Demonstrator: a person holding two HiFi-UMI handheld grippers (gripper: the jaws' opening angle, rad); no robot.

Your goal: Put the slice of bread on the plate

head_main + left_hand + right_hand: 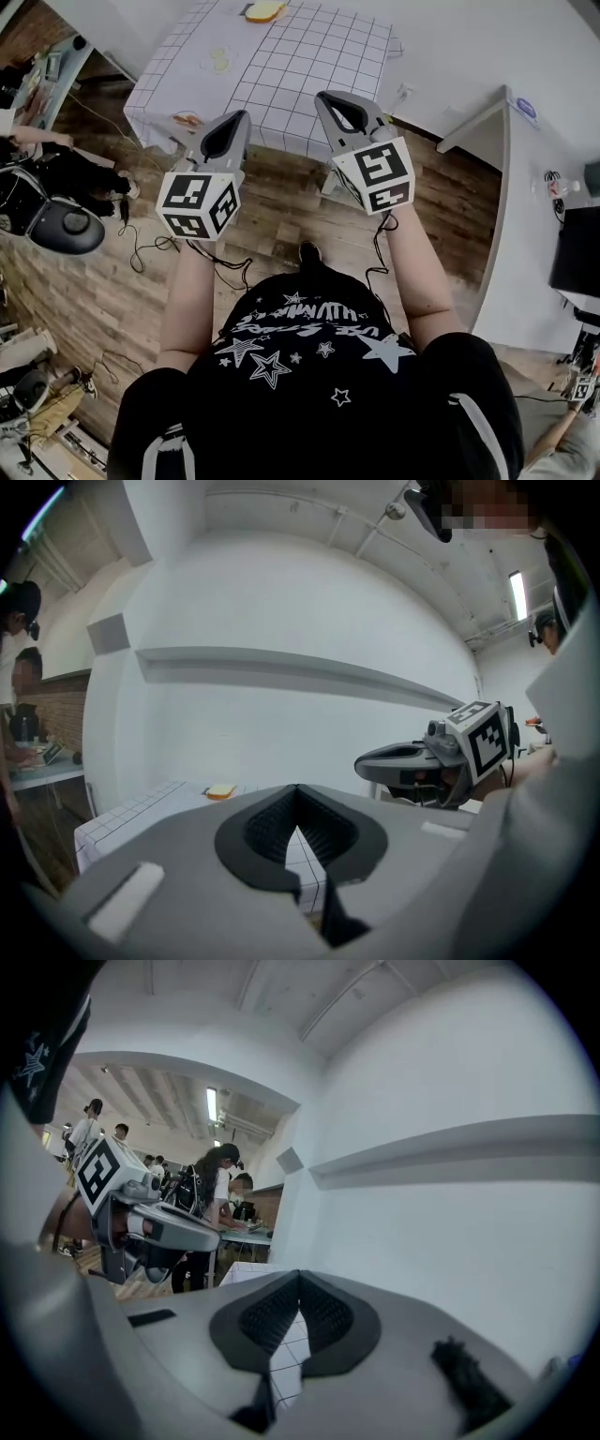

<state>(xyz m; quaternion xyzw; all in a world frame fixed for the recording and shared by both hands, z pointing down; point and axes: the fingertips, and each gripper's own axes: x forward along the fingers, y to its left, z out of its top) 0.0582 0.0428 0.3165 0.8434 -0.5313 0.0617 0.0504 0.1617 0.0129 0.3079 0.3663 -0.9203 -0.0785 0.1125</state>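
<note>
A table [281,66] stands ahead of the person, with the slice of bread [265,11] on it at its far edge, near the middle. The left gripper [239,120] and the right gripper [328,101] are side by side and apart, above the floor [281,216] at the table's near edge. A stool [66,225] stands at left, with cables [141,248] on the floor beside it. A partition [506,178] stands at right.

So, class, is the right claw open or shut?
Shut: in the right gripper view, the right claw has its tips together, nothing between them.
</note>
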